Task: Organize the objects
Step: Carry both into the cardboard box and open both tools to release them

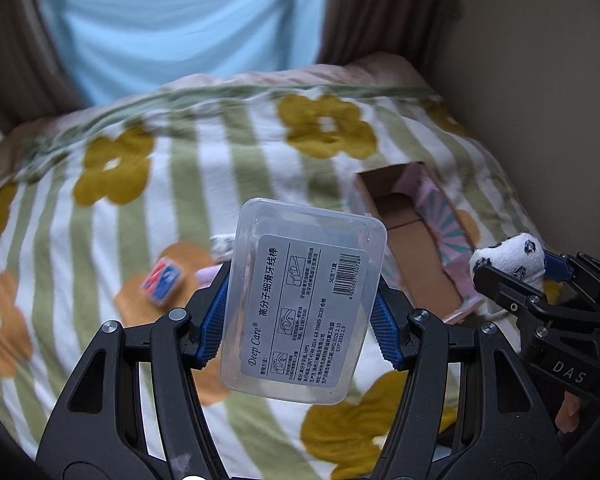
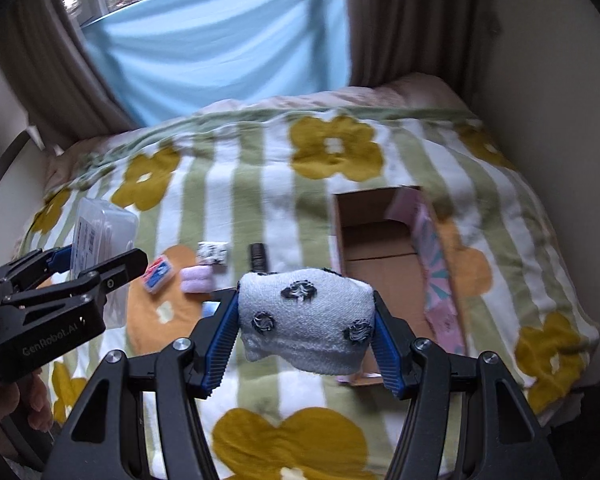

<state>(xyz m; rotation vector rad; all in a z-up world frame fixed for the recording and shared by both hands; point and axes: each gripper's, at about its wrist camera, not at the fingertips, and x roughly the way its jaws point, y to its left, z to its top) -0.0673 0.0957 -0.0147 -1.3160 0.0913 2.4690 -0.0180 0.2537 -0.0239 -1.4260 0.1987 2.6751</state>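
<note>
Left wrist view: the left gripper [image 1: 300, 300] occupies the lower centre, its blue pads [image 1: 216, 312] pressed against both long sides of a clear plastic box [image 1: 300, 296] of dental floss picks, held above the bed with its printed label facing the camera. The jaws stand partly apart, no wider than the box. At the right edge, the right gripper [image 1: 512, 268] clamps a rolled white sock [image 1: 508, 256] with dark spots.

Right wrist view: the right gripper [image 2: 306, 324] fills the lower centre, its jaws closed on the sock [image 2: 306, 320], which bulges between the pads. At the left edge the left gripper [image 2: 88, 268] carries the plastic box [image 2: 100, 232].

Beneath both lies a blanket [image 2: 260, 200] with green stripes and yellow and orange flowers. An open cardboard box [image 2: 380, 248], pink-patterned outside, rests on it right of centre. Left of centre in the right wrist view lie a small red and blue case [image 2: 158, 274], a pale purple roll [image 2: 196, 278], a small black-and-white patterned bundle [image 2: 212, 254] and a dark cylindrical object [image 2: 258, 258]. A blue curtain [image 2: 220, 48] hangs across the top.
</note>
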